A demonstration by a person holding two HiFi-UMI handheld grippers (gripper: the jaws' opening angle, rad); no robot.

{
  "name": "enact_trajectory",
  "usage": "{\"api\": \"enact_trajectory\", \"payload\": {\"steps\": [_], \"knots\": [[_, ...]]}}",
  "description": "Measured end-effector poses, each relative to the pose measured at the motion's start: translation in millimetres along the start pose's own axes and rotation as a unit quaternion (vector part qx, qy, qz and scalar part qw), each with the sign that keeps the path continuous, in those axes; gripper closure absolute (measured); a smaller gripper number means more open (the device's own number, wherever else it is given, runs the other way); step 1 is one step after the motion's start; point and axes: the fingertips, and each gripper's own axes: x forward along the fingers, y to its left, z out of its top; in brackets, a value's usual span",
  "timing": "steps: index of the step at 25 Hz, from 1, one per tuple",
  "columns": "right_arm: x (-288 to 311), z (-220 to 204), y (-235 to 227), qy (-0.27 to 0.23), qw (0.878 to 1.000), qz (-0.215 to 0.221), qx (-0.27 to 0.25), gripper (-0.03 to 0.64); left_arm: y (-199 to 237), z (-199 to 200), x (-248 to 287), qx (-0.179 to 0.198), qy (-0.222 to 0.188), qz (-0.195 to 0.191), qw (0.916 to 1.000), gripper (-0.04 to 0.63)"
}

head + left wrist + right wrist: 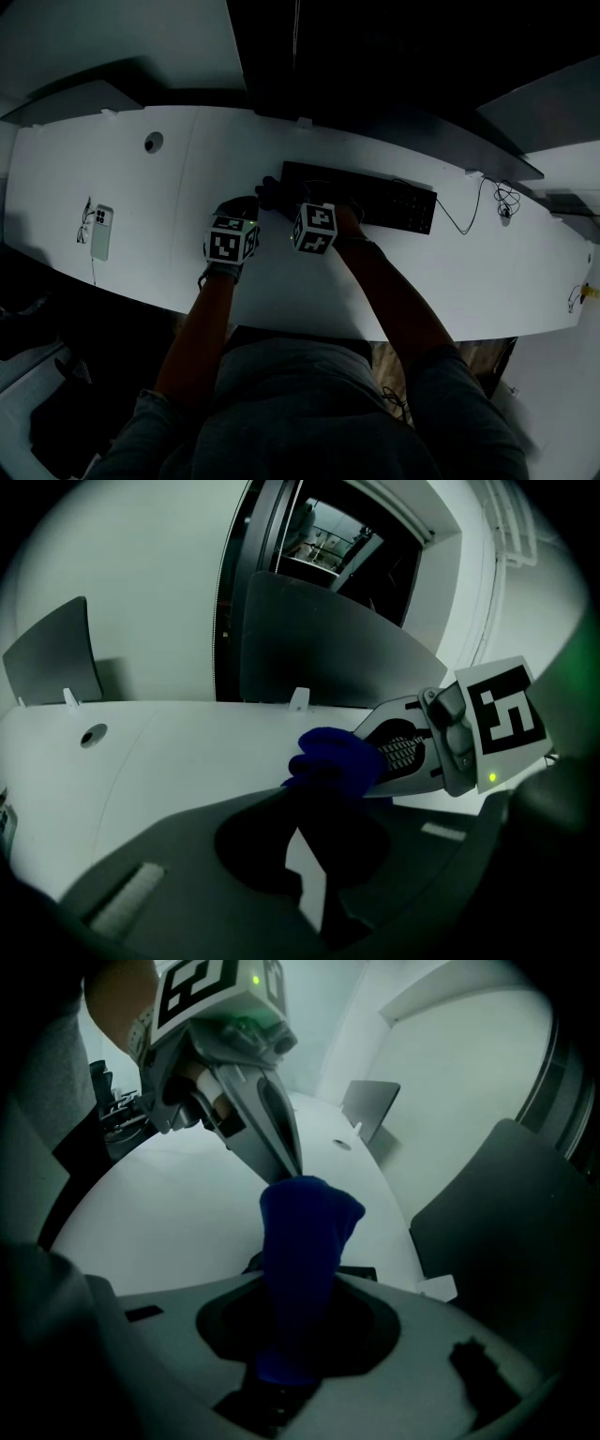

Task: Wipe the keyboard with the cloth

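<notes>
A black keyboard (361,199) lies across the middle of the white desk (169,178). Just off its left end, both grippers meet at a dark blue cloth (270,193). In the right gripper view the cloth (302,1241) rises out of my right gripper (281,1358), which is shut on its lower part. My left gripper (293,1168) comes down from above with its fingers drawn together on the cloth's top. In the left gripper view the bunched cloth (330,755) sits at the tip of my left gripper (314,782), with the right gripper (367,741) just behind it.
A white phone (100,232) lies on the desk's left part, near a round cable hole (153,142). The keyboard's thin cable (473,211) runs off to the right. Dark partition panels (319,644) stand behind the desk.
</notes>
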Motion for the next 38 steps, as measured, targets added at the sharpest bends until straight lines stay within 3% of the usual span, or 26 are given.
{"api": "enact_trajectory", "payload": {"steps": [38], "knots": [[-40.1,-71.7,9.9,0.007,1.000,-0.010,0.024,0.486,-73.9,12.2,28.1,0.033,0.010,-0.023,0.9992,0.586]]}}
